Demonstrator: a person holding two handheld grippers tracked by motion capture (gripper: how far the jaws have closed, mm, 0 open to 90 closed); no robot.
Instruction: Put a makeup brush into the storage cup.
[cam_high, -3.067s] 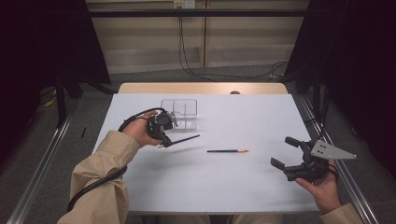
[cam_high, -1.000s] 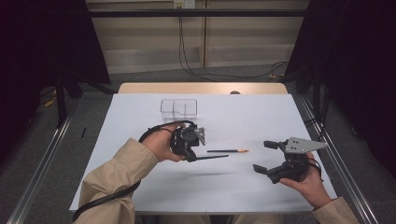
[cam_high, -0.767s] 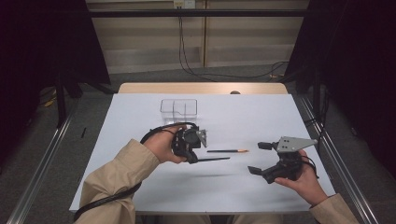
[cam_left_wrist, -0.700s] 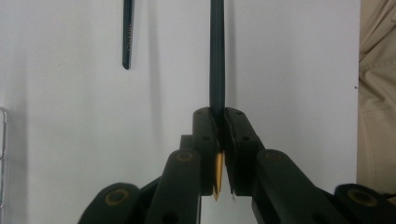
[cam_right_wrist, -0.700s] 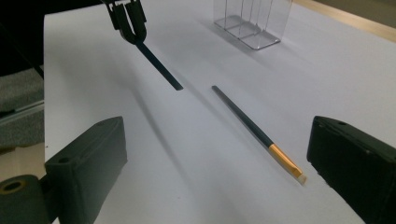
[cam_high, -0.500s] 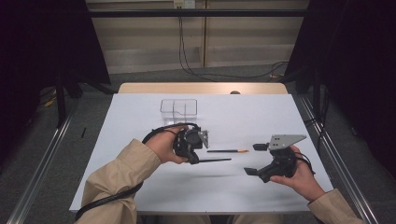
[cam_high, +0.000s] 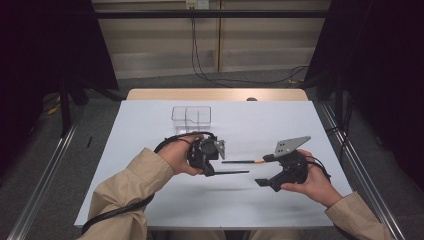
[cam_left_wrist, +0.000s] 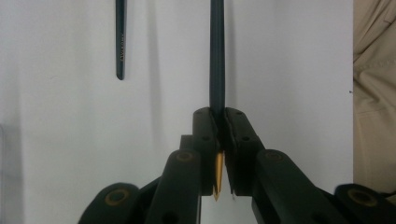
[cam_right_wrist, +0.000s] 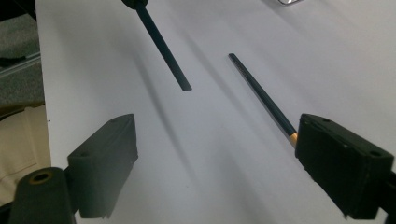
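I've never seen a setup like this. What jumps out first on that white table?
Two hand-held black tools meet near the middle of the white table. The left tool is clamped on a dark pencil, held level above the surface. The right tool, its jaws wide and just closing a little with nothing pressed between them, reaches toward a second pencil lying flat; a clear divided tray sits farther back.

I see open white tabletop (cam_high: 150, 135) across the left and bottom of the frame. The clear plastic divided box (cam_high: 191, 114) blocks upper centre; a dark pencil (cam_high: 243, 161) lies mid-frame, another (cam_high: 231, 173) juts just below it.
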